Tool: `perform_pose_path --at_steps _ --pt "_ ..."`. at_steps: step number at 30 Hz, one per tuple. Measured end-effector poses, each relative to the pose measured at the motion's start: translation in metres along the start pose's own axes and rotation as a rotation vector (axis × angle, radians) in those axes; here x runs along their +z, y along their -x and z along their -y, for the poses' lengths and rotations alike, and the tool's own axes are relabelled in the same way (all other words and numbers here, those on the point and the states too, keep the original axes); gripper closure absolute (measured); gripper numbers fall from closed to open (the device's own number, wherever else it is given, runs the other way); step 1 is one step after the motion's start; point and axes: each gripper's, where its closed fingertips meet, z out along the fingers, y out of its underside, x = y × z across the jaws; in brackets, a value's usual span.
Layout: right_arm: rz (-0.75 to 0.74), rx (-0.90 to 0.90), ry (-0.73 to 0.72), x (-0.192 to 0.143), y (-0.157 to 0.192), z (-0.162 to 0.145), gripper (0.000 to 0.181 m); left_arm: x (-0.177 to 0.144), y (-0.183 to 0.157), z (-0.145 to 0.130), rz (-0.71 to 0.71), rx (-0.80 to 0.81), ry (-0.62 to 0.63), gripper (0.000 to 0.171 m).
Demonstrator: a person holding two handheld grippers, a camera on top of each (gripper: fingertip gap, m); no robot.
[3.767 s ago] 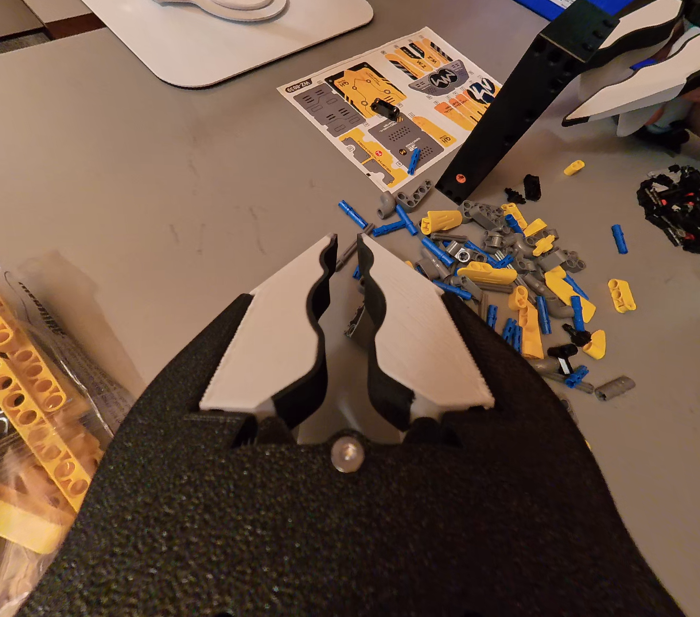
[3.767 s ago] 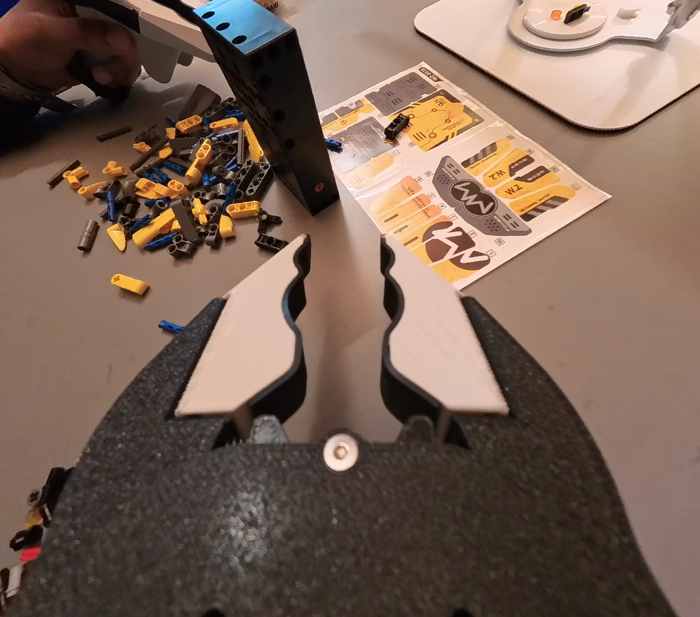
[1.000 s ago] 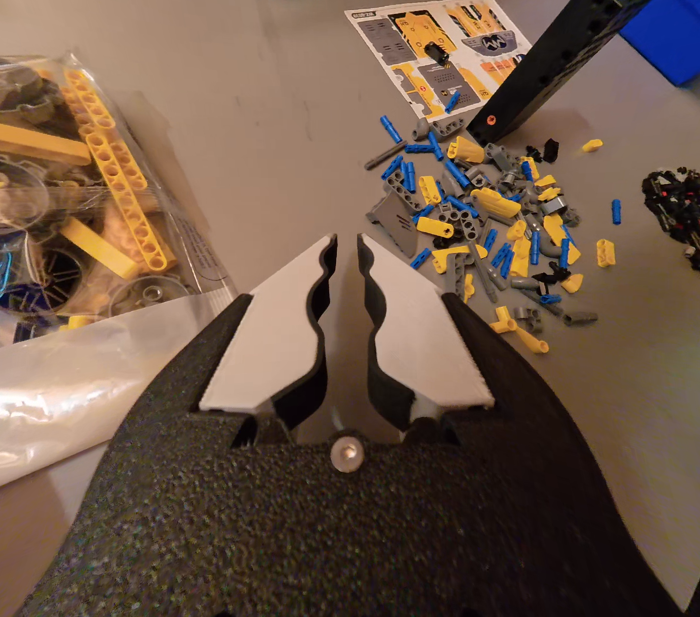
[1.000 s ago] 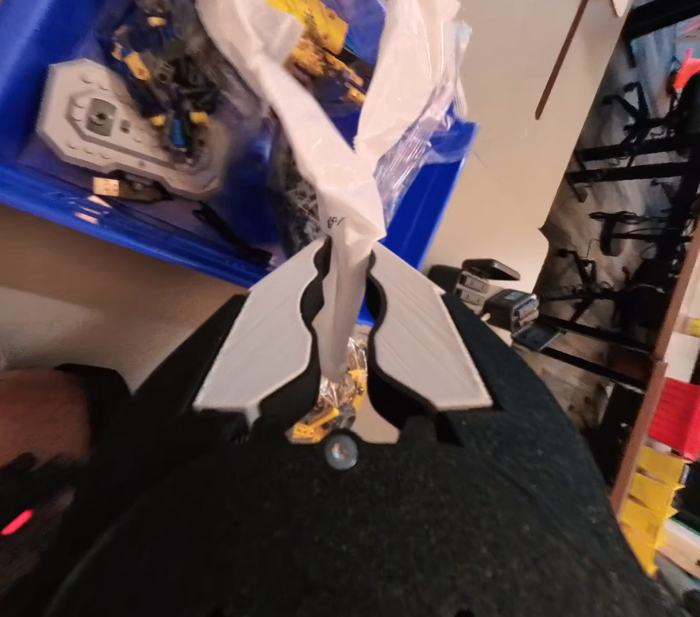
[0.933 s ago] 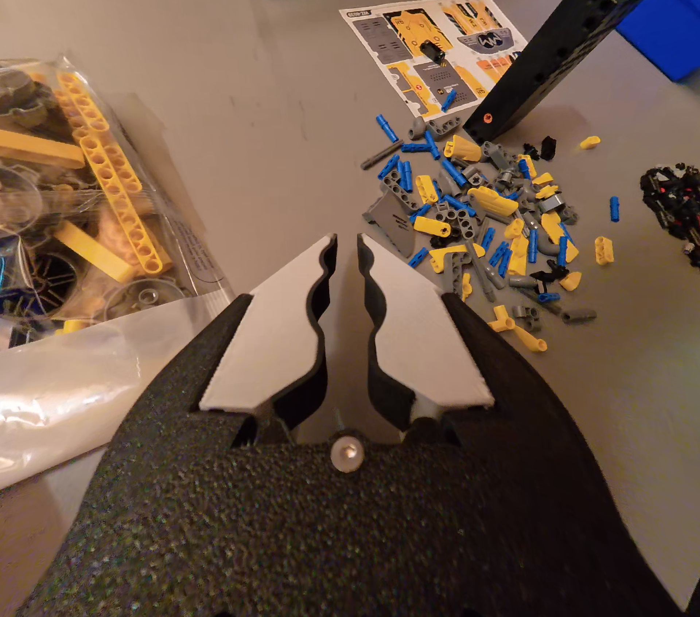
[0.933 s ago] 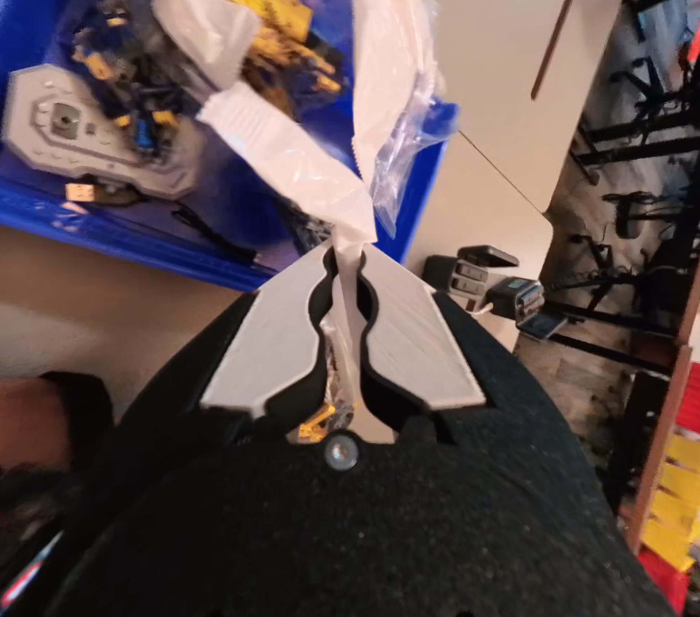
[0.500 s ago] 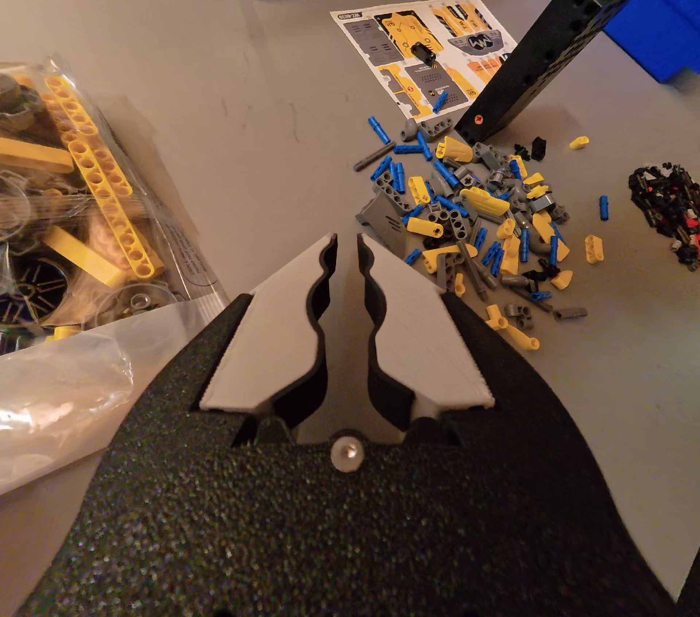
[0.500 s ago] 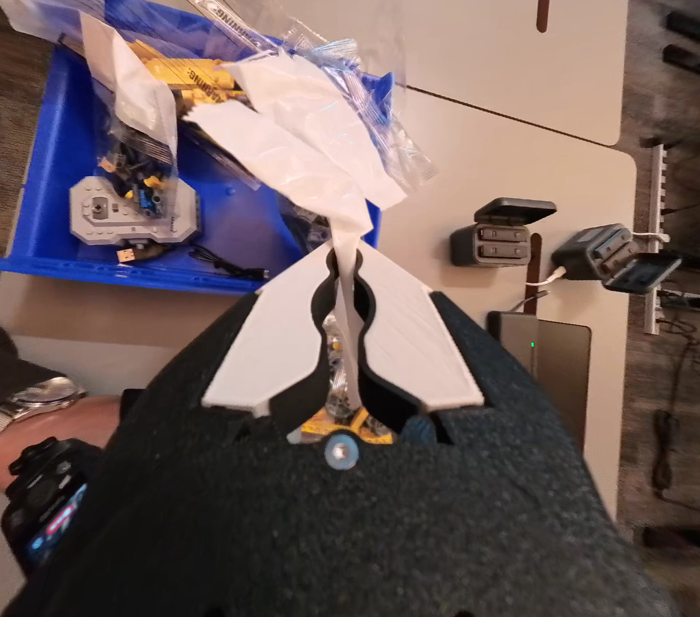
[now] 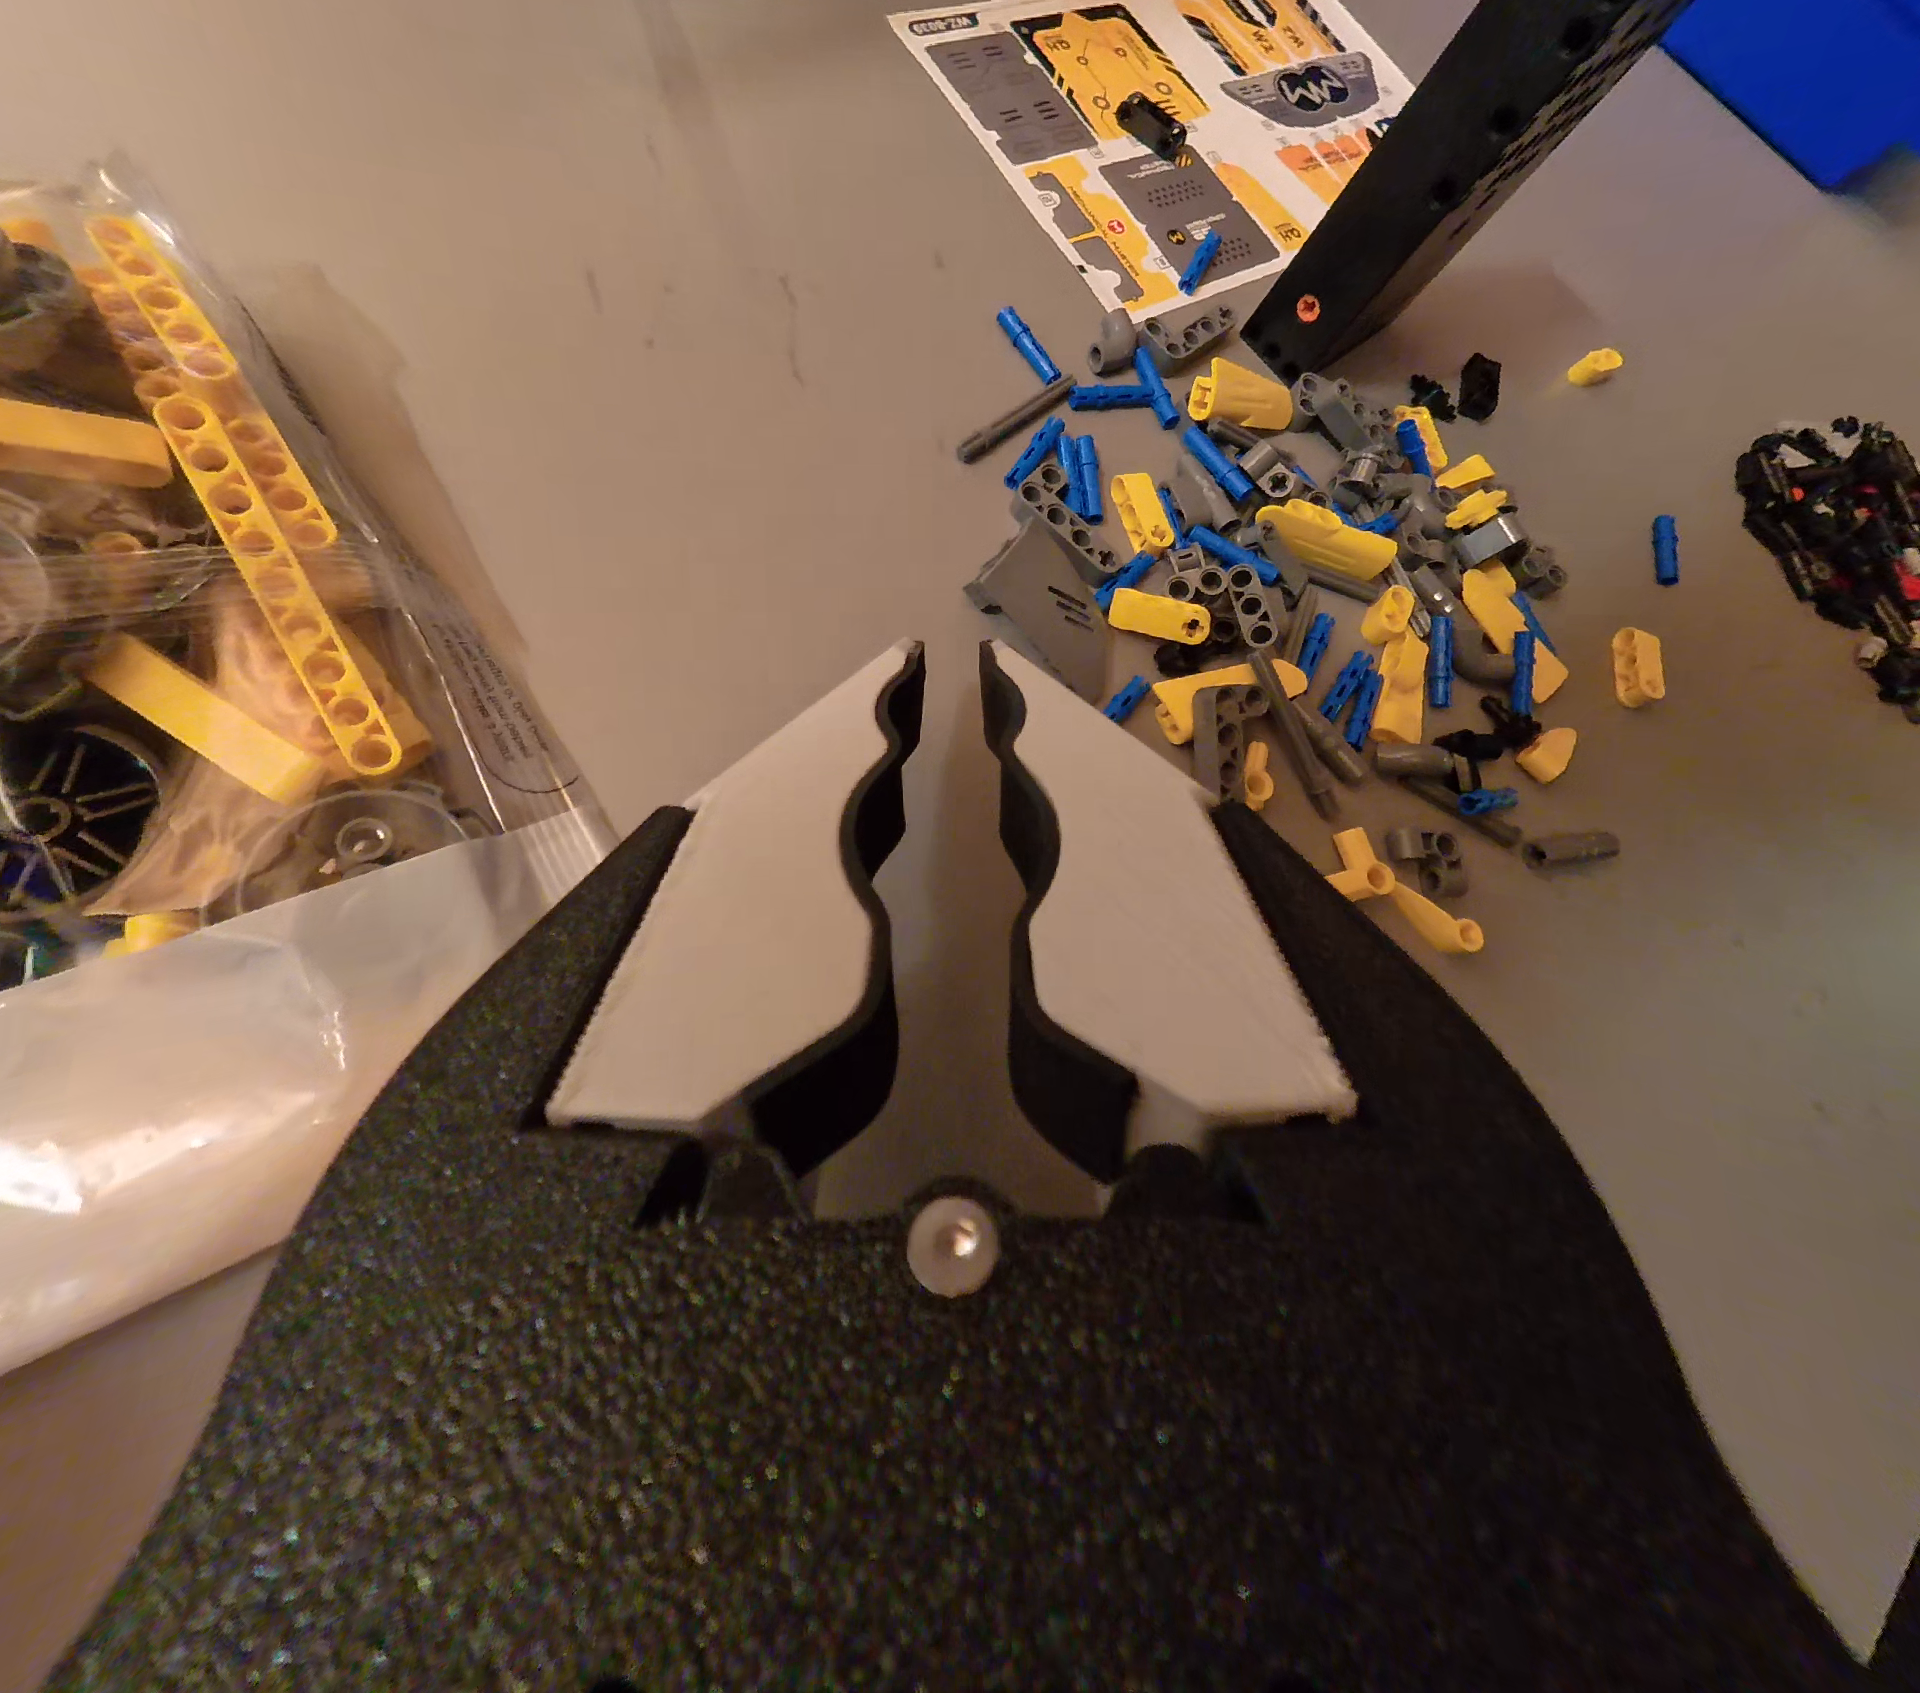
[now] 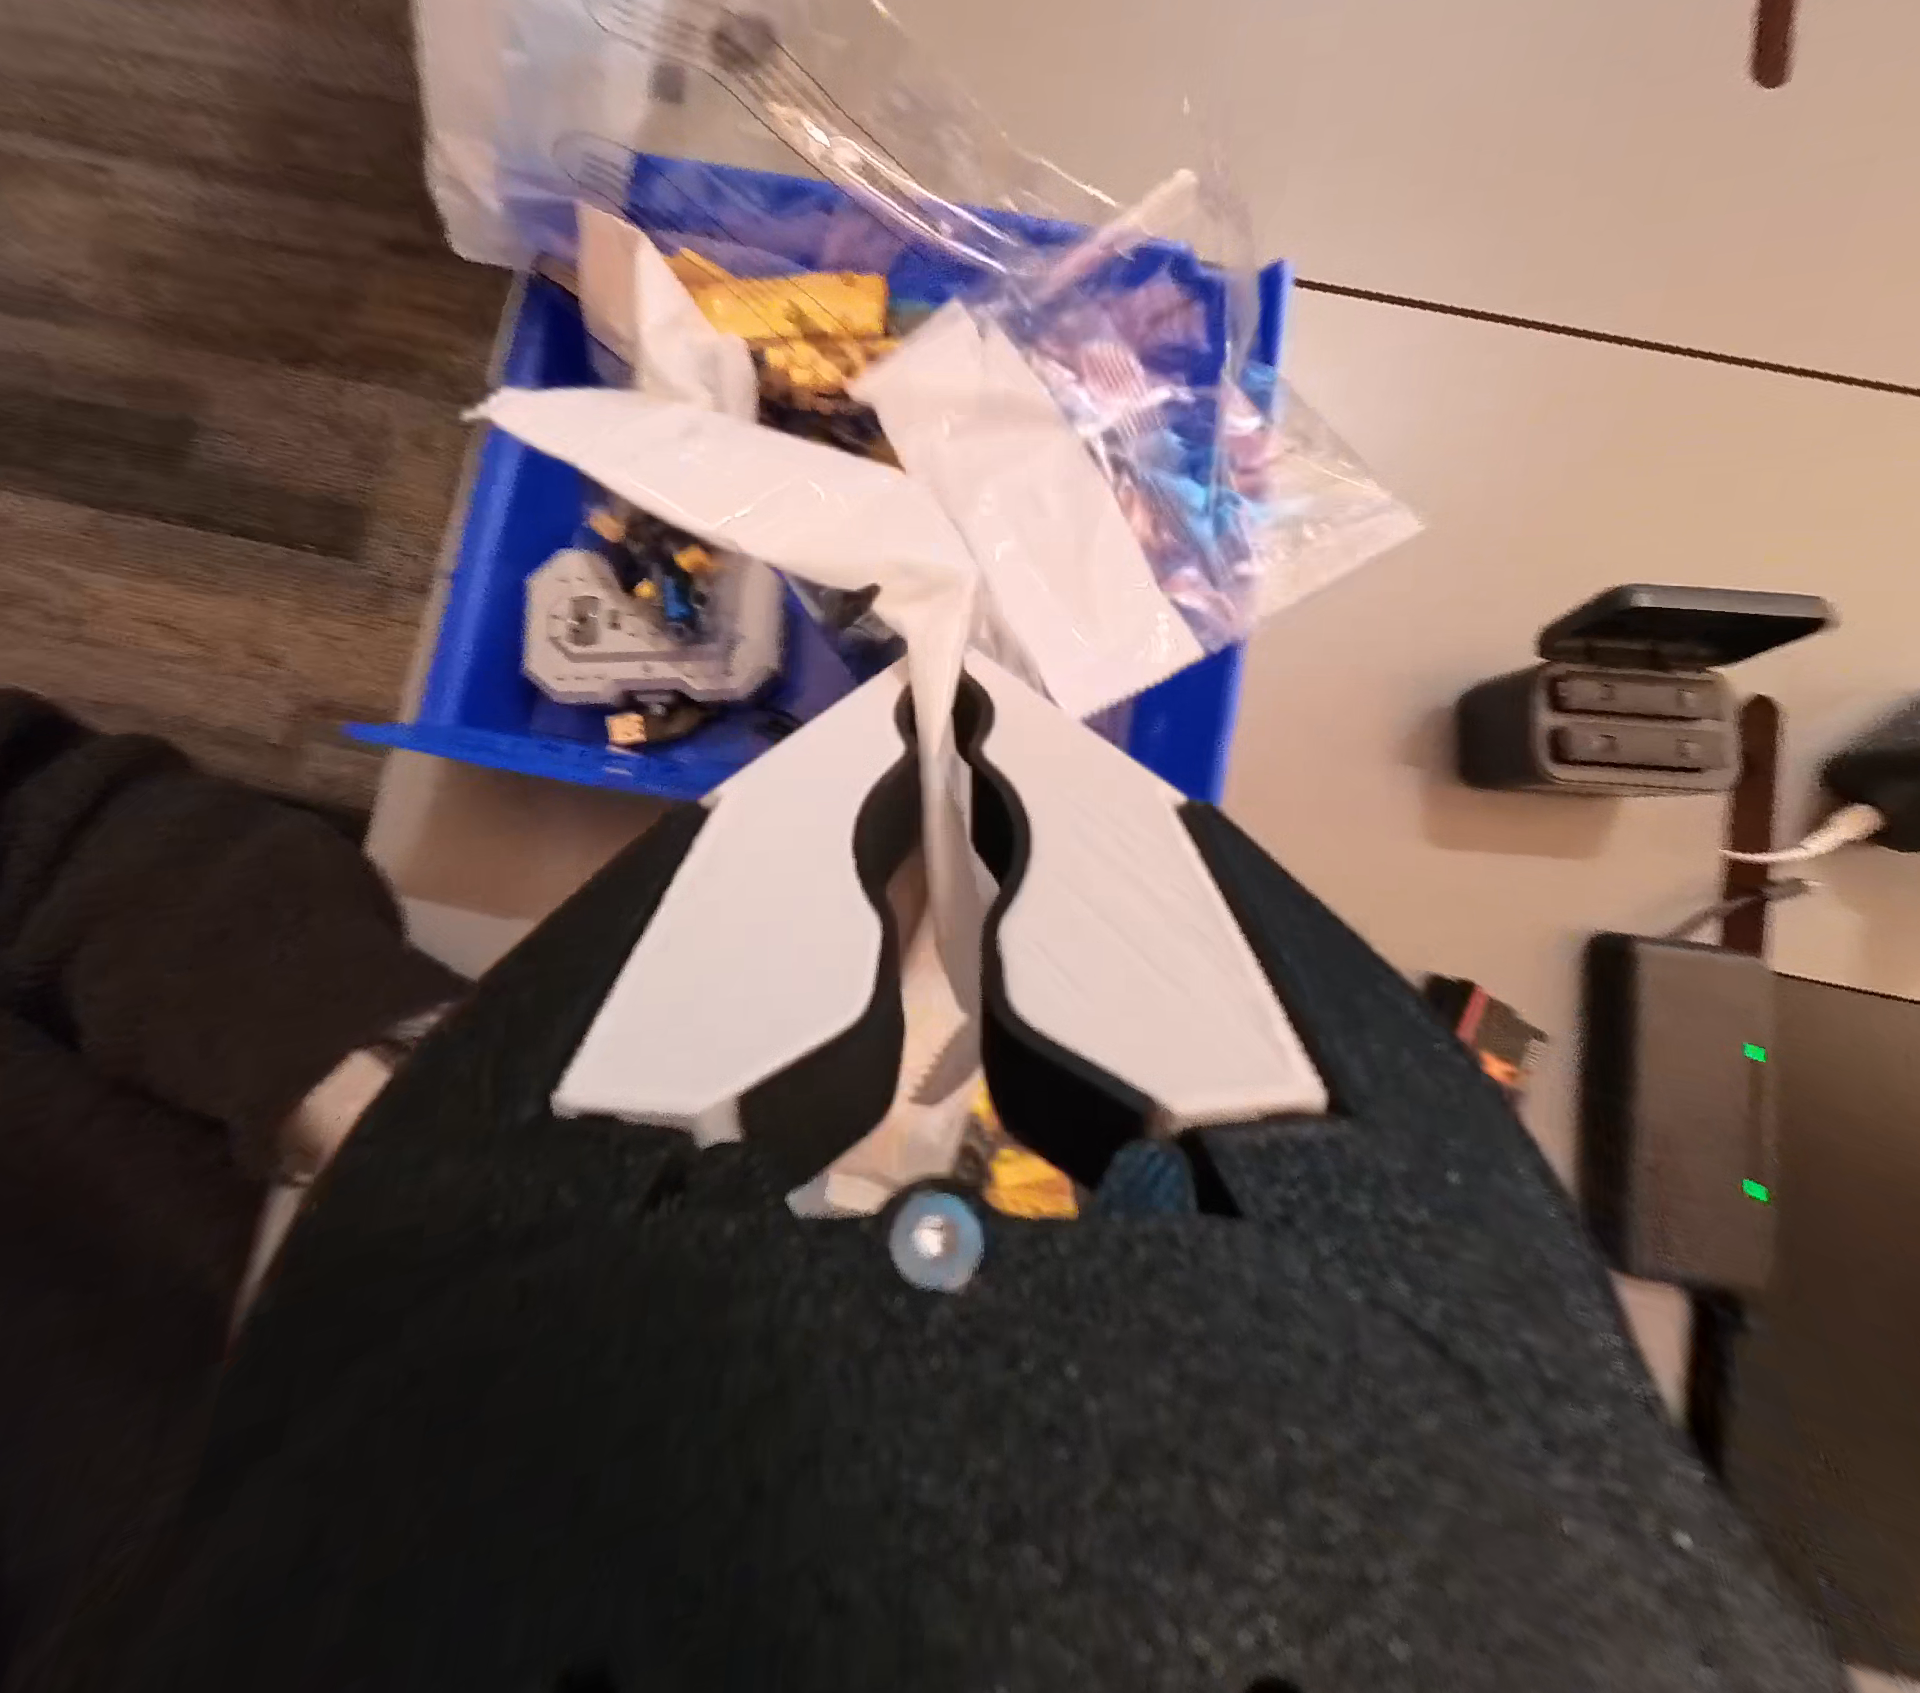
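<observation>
Clear crinkled plastic bag [image 10: 935, 417] hangs pinched in right gripper [image 10: 943, 698], probably above blue bin [image 10: 499, 480]; left gripper [image 9: 951, 656] narrow, empty, over grey table [image 9: 520, 189].

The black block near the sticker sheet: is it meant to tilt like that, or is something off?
It looks odd: the black block stands on one end, leaning with nothing holding it. Loose toy bricks lie scattered beside its base on the table.

An office-like workroom: grey desks [image 9: 520, 209], charging docks [image 10: 1600, 708], carpet floor [image 10: 187, 293]
</observation>
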Motion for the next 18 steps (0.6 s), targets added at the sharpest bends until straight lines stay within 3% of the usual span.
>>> perform_pose_path --at_steps 5,8,10,15,18 --pt "0.332 0.351 -0.247 -0.018 0.021 0.027 0.181 0.001 -0.001 0.000 0.003 0.013 0.000 0.162" --pt "0.446 0.611 -0.362 -0.022 0.000 0.020 0.181 0.001 -0.001 -0.001 0.008 0.020 0.007 0.162" --pt "0.408 0.703 -0.373 -0.017 -0.024 -0.001 0.181 0.001 0.000 -0.001 0.016 0.027 0.009 0.162" --pt "0.107 0.807 -0.357 -0.012 -0.095 -0.060 0.181 -0.004 0.001 0.008 0.031 0.035 -0.041 0.162" --pt "0.106 0.842 -0.352 -0.016 -0.111 -0.074 0.181 -0.004 0.001 0.007 0.020 0.018 -0.043 0.162"
